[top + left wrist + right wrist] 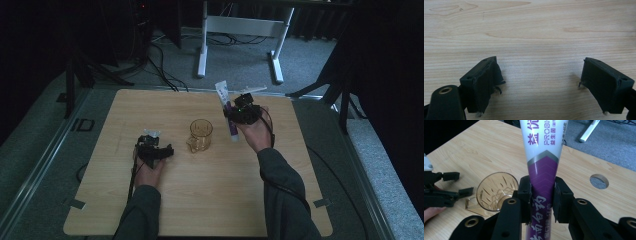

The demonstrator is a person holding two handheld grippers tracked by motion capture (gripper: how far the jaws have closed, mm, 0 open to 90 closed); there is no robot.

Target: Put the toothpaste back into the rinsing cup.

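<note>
A white and purple toothpaste tube (228,107) (543,167) is held upright above the wooden table, with my right gripper (239,114) (541,200) shut on its purple middle. An amber plastic cup (201,134) (495,191) with a handle stands on the table just left of the tube. My left gripper (152,150) (539,82) is low over bare wood left of the cup, its jaws open with nothing between them. It also appears at the left edge of the right gripper view as a black left gripper (446,188).
The wooden table (200,200) has a round hole (599,180) near its far right corner. Beyond the far edge stand a white desk frame (240,30) and cables on grey carpet. Dark stands flank both sides of the table.
</note>
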